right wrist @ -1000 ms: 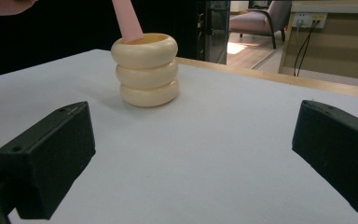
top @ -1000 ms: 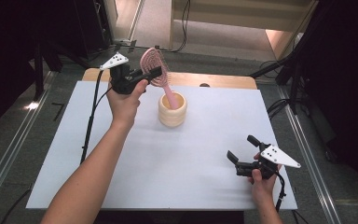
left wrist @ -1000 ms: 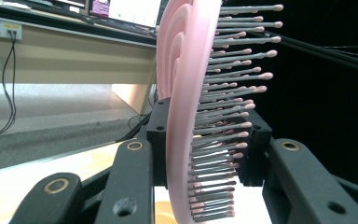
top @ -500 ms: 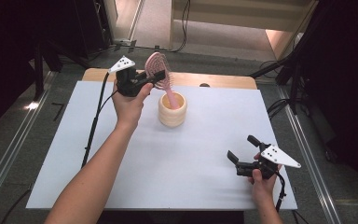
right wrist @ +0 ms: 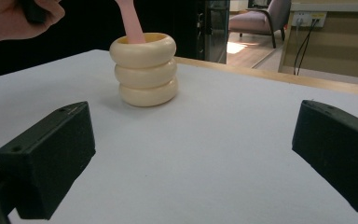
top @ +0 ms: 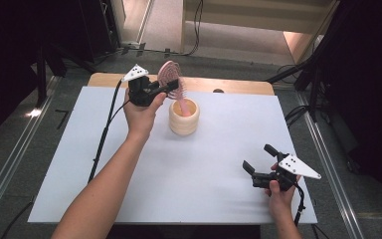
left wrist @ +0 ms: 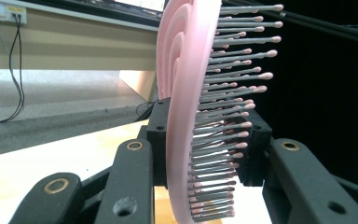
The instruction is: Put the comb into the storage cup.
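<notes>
- The left gripper (top: 165, 89) clamps the pink hairbrush (top: 171, 79) by its head; the handle stands in the cream holder (top: 184, 117).
- The right gripper (top: 261, 162) rests near right, jaws apart, holding nothing.

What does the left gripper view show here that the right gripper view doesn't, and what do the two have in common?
Left gripper view: the pink hairbrush's round head with its bristles, clamped between the left gripper's black jaws.

Right gripper view: the cream ribbed cup standing on the white tabletop, the brush's handle going down into it, and the right gripper open with nothing between its jaws.

Both: the same pink brush, and the room's background behind the table.
</notes>
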A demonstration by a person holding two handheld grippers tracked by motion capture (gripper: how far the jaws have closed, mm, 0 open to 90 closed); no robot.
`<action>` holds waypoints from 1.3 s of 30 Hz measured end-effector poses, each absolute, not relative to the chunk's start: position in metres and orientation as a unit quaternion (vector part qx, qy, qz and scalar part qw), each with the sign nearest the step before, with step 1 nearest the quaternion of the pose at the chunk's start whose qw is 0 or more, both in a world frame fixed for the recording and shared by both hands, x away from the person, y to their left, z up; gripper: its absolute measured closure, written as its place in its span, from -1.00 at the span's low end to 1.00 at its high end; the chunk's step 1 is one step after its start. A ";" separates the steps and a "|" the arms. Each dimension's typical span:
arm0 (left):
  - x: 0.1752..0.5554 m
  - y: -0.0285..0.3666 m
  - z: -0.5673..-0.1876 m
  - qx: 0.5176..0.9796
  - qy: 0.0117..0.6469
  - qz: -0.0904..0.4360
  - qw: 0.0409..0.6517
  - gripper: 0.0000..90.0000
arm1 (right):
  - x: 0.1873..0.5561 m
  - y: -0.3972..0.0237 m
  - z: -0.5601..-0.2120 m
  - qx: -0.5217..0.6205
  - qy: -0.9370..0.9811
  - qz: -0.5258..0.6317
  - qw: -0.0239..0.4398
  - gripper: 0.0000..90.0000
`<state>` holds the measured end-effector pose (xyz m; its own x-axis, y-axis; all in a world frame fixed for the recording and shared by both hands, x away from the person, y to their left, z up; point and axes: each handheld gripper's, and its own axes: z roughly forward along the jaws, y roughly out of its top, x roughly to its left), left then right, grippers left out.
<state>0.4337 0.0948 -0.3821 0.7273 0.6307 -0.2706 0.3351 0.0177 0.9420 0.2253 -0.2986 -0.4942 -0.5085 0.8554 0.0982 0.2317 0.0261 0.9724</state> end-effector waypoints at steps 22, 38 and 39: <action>0.439 0.091 -0.405 0.697 0.361 0.117 0.608 0.45 | 0.225 -0.299 -0.494 0.412 0.661 0.563 0.276 -1.00; 0.439 0.089 -0.420 0.705 0.369 0.106 0.597 0.45 | 0.225 -0.298 -0.495 0.411 0.663 0.562 0.275 -1.00; 0.439 0.089 -0.422 0.703 0.369 0.105 0.598 0.45 | 0.226 -0.298 -0.495 0.411 0.663 0.562 0.275 -1.00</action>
